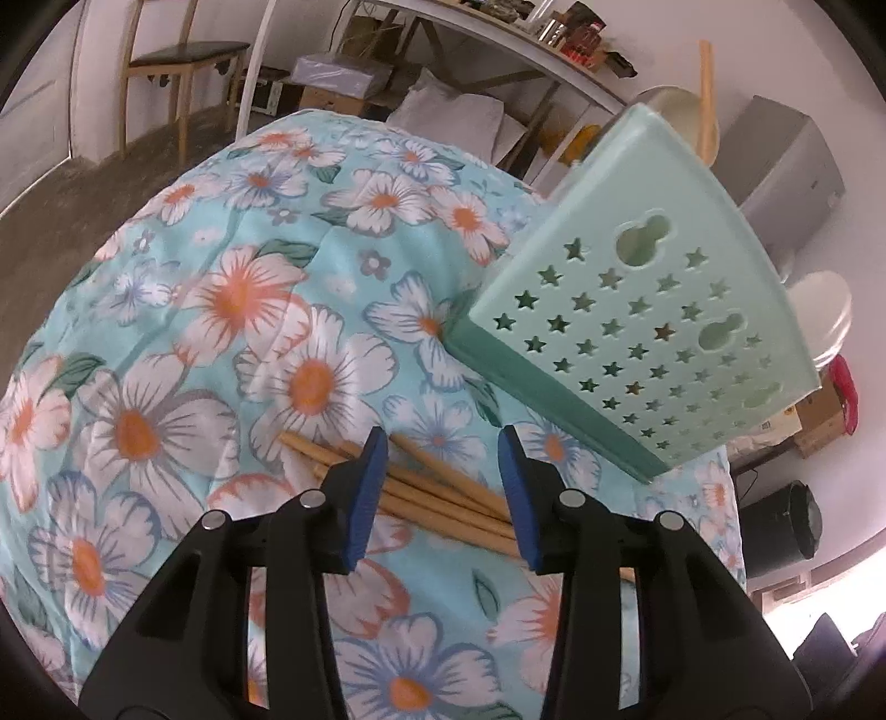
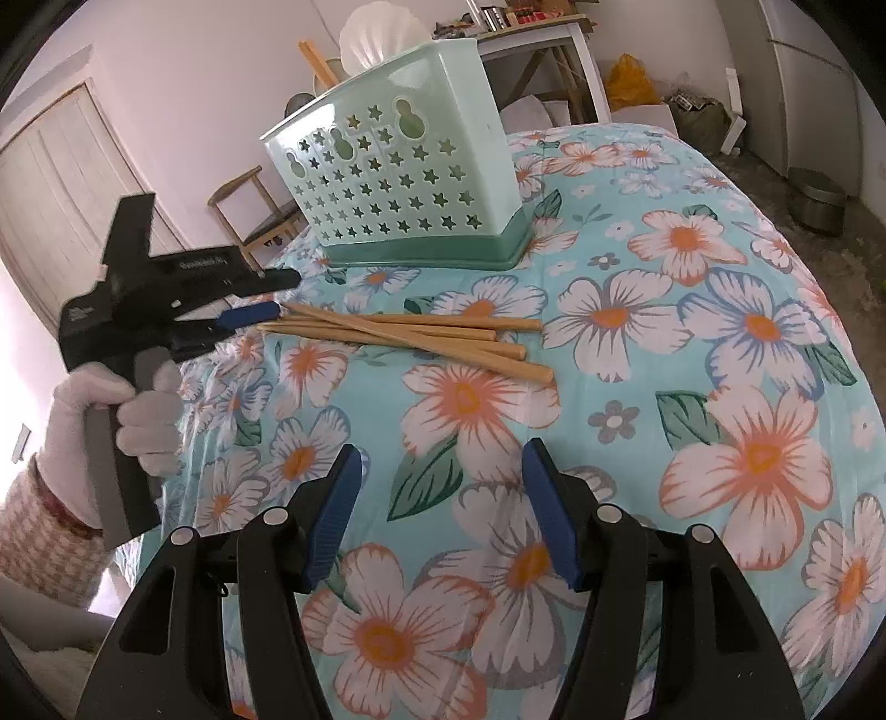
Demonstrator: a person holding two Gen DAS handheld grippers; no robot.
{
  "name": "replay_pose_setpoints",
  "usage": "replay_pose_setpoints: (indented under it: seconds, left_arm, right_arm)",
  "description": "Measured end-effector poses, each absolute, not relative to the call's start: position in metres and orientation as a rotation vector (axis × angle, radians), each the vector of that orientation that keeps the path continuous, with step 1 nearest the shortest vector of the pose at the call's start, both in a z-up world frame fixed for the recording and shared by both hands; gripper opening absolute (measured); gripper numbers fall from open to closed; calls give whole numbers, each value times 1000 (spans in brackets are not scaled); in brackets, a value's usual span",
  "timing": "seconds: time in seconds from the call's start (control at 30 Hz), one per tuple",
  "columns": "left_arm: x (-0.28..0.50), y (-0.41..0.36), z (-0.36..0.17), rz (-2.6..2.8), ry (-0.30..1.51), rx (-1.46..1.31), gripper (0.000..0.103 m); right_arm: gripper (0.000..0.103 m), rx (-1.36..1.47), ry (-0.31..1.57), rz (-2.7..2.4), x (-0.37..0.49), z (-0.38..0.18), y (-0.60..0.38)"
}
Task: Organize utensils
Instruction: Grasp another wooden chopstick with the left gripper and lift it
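Observation:
Several wooden chopsticks (image 1: 443, 493) (image 2: 415, 332) lie in a loose bundle on the floral tablecloth (image 2: 692, 332). Behind them stands a mint-green utensil holder (image 1: 609, 310) (image 2: 398, 188) with star-shaped holes. A wooden stick (image 1: 706, 94) and a white scalloped piece (image 2: 376, 27) rise from its top. My left gripper (image 1: 443, 437) (image 2: 282, 293) is low over the thin ends of the chopsticks, its jaws partly apart with the sticks between them and the pads not pressing. My right gripper (image 2: 441, 448) hovers open over bare cloth nearer the camera, with nothing between its fingers.
A white-gloved hand (image 2: 111, 404) holds the left gripper at the table's left side. Beyond the table's edge are a wooden chair (image 1: 183, 55), a white trestle table (image 1: 498, 50) with clutter, boxes and a grey cabinet (image 1: 786, 166).

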State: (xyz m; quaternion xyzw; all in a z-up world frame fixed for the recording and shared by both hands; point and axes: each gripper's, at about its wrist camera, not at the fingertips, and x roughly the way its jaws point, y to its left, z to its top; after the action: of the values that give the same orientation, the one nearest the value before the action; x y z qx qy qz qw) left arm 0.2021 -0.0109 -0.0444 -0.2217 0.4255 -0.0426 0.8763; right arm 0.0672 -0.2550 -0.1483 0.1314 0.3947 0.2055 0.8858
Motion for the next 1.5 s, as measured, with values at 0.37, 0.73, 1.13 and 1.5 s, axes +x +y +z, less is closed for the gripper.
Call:
replay_pose_setpoints:
  seconds: [0.37, 0.73, 1.13, 1.5]
  left_arm:
    - [208, -12, -52, -120, 898, -520, 18]
    - [169, -3, -25, -193, 813, -545, 1]
    - [202, -2, -36, -240, 897, -691, 35]
    - [238, -12, -63, -117, 995, -715, 15]
  right_arm:
    - [60, 273, 822, 431, 68, -148, -254]
    - [60, 267, 822, 428, 68, -148, -253]
    - [60, 266, 816, 425, 67, -148, -253]
    - [60, 290, 813, 439, 66, -150, -257]
